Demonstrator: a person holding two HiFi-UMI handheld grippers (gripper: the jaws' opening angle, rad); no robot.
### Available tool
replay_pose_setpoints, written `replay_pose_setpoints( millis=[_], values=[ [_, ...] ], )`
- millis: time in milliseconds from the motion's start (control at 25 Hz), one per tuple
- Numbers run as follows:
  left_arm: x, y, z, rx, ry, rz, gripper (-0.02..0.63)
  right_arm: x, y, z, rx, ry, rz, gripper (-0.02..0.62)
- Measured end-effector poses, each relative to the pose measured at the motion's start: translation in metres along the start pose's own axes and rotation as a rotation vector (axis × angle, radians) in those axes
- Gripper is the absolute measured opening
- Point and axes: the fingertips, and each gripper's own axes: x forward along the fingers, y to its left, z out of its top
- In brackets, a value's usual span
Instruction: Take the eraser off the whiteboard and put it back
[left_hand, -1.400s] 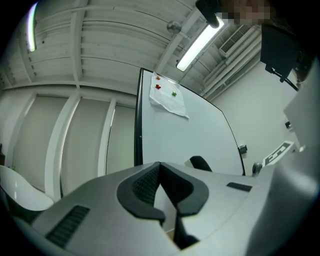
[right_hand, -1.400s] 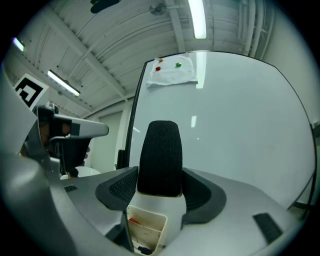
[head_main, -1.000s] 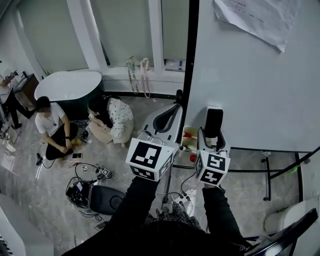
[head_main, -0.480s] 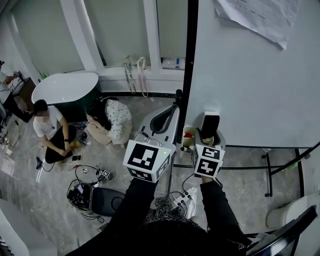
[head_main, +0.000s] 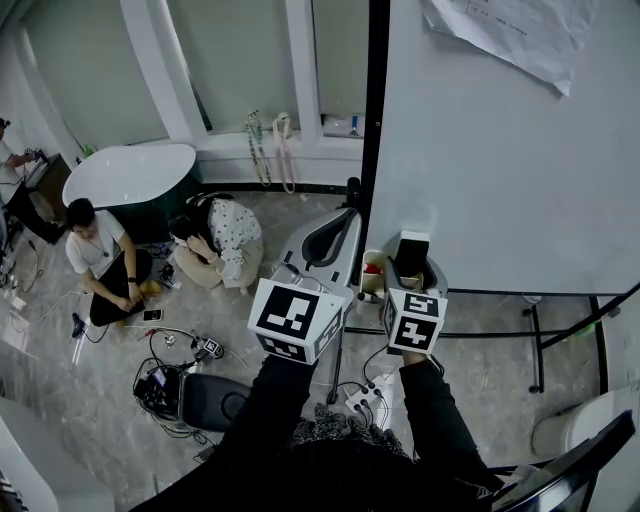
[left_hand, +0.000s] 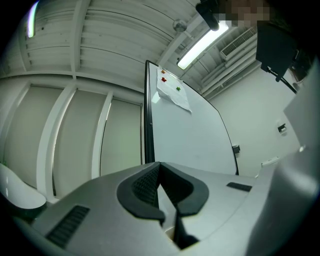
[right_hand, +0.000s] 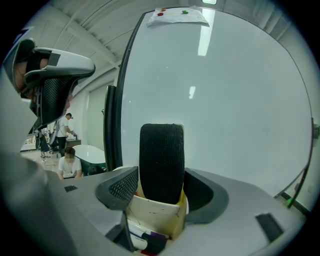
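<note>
The eraser, a black felt block with a pale back, stands upright between the jaws of my right gripper, which is shut on it. Its felt faces the camera and the whiteboard rises right behind it. In the head view the eraser is low on the whiteboard, near its left frame. A cream box with markers shows just under the eraser; I cannot tell whether they touch. My left gripper hangs left of the board's frame, its jaws shut on nothing.
A sheet of paper is pinned at the board's top. Two people sit on the floor at left near a white bathtub. Cables and gear lie on the floor. The board's stand bars run low right.
My right gripper has carried the eraser slightly left and up along the board's lower part. The left gripper has barely shifted.
</note>
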Motion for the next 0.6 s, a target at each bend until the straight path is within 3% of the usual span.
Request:
replay_pose_setpoints(
  millis=[280, 600],
  values=[
    [-0.001, -0.003, 0.003, 0.001, -0.005, -0.001, 0.006, -0.004, 0.003, 0.001, 0.014, -0.005, 0.032, 0.279],
    [0.002, -0.012, -0.001, -0.009, 0.002, -0.013, 0.006, -0.039, -0.006, 0.038, -0.021, -0.131, 0.023, 0.279]
  ],
)
